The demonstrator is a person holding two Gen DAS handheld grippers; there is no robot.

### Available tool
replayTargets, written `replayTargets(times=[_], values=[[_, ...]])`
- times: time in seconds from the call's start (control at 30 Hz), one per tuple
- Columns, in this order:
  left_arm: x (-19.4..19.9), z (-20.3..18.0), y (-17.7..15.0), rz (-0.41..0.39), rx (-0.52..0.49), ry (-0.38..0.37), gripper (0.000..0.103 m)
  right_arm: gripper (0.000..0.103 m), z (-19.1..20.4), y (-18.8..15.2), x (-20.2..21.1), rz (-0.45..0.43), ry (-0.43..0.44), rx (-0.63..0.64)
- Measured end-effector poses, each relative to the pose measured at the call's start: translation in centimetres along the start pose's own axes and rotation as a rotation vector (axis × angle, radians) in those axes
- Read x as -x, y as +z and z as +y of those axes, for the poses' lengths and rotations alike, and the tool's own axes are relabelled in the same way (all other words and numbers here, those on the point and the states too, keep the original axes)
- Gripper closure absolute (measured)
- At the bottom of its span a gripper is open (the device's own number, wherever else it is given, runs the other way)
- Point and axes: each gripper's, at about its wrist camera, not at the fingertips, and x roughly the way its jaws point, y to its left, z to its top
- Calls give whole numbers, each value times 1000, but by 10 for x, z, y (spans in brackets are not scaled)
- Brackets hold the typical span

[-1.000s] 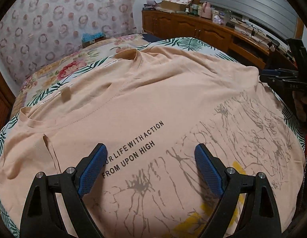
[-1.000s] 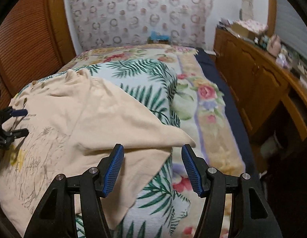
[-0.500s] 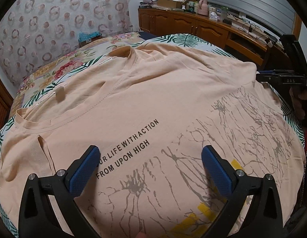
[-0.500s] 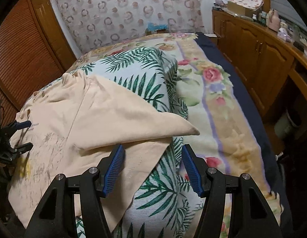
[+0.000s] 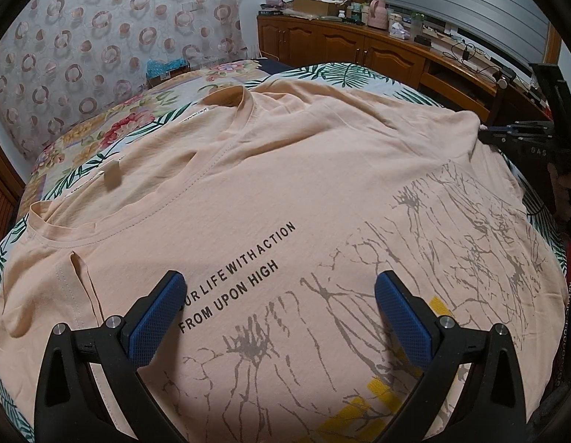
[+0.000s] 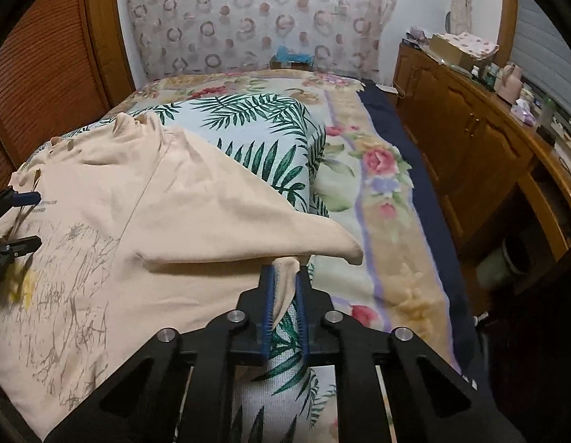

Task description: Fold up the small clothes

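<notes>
Since the shirt (image 5: pixel 285 170) is thin, limp cotton, I judge it light and easy to lift, but it will sag and crease from any point I hold, so edges, corners and seams are the places to take it, not the middle of the cloth. It lies spread flat, print side up, over the leaf-patterned cover (image 6: pixel 256 125) on the bed (image 6: pixel 381 221), neck toward the pillow end.

My right gripper (image 6: pixel 285 288) is closing on the shirt's side edge just below the sleeve (image 6: pixel 285 236); a pinch of peach fabric stands up between the blue pads, and some of the cover seems caught lower down between them too. That worries me a little: lifting may drag the cover along. The sleeve lies folded across just above the fingertips, its tip pointing past them toward the floral blanket.

My left gripper (image 5: pixel 278 295) hovers over the chest print with its jaws spread wide and holding nothing. The printed lettering (image 5: pixel 237 269) runs between its pads, and the shirt lies beneath them; I cannot tell whether the tips touch the cloth. The collar (image 5: pixel 49 232) lies off to that gripper's left, the nearest firm edge for it.
</notes>
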Motion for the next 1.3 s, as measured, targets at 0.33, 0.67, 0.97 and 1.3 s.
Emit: replayTargets(times=[0.33,0.67,0.97,1.3], values=[[1,-1,0,-1,1,0,0,98,18,11,30,-76,-46,24],[1,0,0,0,1,-1,0,99,34,12,46,-135,27,19],[5,1,-1,-4,18,14,0,99,95,27,56,-210,250,108],[58,20,-9,-118,113,11,0,61,136,9,33,-138,356,217]])
